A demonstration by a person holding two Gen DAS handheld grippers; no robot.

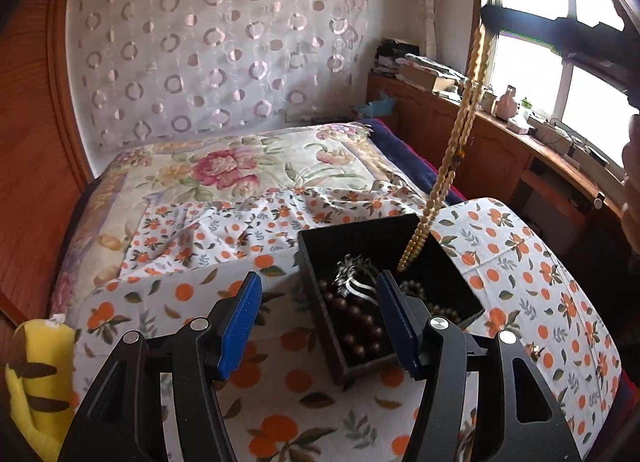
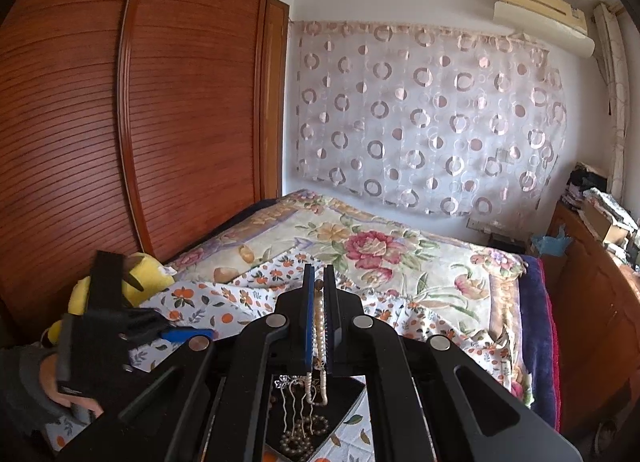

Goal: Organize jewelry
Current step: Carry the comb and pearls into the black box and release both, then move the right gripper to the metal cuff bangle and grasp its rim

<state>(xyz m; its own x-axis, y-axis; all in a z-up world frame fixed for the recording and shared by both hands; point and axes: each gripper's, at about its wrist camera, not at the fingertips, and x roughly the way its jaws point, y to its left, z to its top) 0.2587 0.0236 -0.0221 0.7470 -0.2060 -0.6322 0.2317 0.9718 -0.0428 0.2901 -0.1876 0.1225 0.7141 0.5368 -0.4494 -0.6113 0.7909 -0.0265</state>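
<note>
A black jewelry box (image 1: 452, 262) sits on an orange-print cloth. It holds a dark brown bead bracelet (image 1: 362, 326), a silver hair comb (image 1: 354, 276) and other beads. My left gripper (image 1: 318, 326) is open and empty, with its right finger over the box's near left part. My right gripper (image 2: 319, 316) is shut on a tan bead necklace (image 1: 456, 141), held high; the strand hangs down with its lower end inside the box. In the right wrist view the necklace (image 2: 319, 322) runs between the fingers, above the box (image 2: 352, 390) and the comb (image 2: 296, 406).
The cloth-covered surface (image 1: 540, 262) stands before a bed with a floral blanket (image 1: 240, 165). A yellow plush toy (image 1: 36, 378) lies at the left. A wooden wardrobe (image 2: 120, 121) is at the left, a cluttered wooden sideboard (image 1: 500, 129) under the window at the right.
</note>
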